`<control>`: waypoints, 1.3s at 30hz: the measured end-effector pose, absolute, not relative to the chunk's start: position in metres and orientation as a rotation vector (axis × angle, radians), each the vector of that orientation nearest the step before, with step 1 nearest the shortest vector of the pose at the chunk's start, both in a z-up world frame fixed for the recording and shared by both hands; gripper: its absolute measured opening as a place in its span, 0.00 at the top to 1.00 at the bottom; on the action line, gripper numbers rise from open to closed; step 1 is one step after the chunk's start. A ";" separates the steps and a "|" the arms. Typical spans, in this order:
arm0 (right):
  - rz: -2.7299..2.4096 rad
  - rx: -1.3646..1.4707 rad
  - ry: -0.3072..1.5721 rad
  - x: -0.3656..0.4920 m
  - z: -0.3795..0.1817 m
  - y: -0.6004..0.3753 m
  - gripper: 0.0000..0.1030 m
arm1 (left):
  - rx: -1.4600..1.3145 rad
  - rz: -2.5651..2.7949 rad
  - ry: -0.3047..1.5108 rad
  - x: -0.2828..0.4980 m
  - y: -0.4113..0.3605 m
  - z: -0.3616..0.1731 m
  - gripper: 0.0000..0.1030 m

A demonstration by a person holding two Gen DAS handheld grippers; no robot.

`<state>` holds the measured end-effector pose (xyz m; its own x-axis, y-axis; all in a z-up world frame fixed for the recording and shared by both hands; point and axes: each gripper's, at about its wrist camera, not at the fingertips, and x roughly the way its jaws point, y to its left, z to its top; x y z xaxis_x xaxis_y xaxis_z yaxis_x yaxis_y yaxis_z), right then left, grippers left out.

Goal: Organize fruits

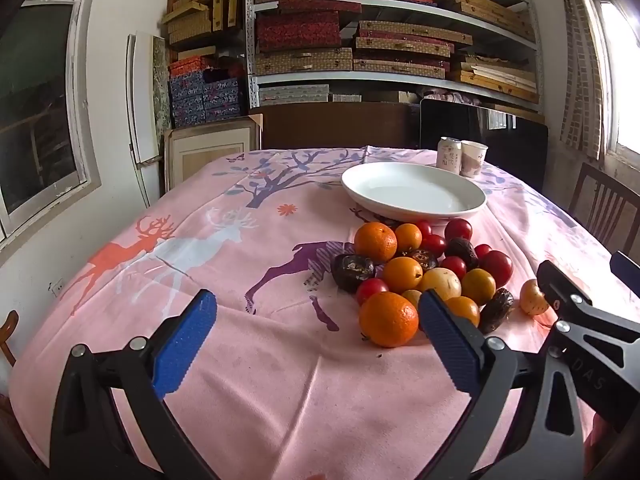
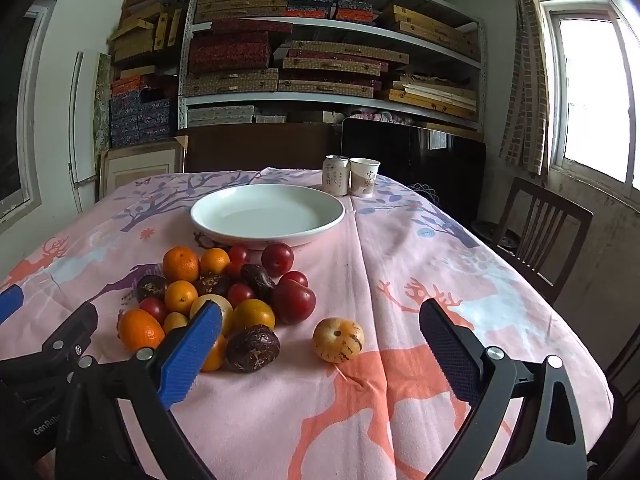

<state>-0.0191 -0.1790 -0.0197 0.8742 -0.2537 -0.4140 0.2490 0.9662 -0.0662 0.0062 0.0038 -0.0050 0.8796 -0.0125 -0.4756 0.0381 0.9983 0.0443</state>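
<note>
White plate [image 2: 267, 210] empty | fruit pile [image 2: 224, 296] on tablecloth beside it | both tools spread, holding nothing

Black grippers [image 1: 316, 320] [image 2: 320, 332], blue ribbed pads [image 1: 184, 344], silver screws

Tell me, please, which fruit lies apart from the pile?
The yellow speckled fruit, alone on the cloth right of the pile, in front of the open right gripper.
</note>
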 end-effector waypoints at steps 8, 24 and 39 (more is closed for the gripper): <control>-0.264 -0.010 0.419 -0.020 -0.020 -0.179 0.03 | 0.061 -0.006 0.472 0.001 0.001 -0.003 0.04; -0.274 -0.024 0.394 -0.025 -0.018 -0.177 0.03 | 0.055 0.035 0.469 0.002 0.006 0.000 0.04; -0.256 -0.043 0.404 -0.023 -0.017 -0.171 0.03 | 0.053 0.073 0.489 0.005 0.008 -0.004 0.04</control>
<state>-0.0230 -0.1715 -0.0175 0.8878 -0.2552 -0.3829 0.2381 0.9669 -0.0921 0.0050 0.0081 -0.0045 0.8804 0.0830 -0.4668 -0.0578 0.9960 0.0680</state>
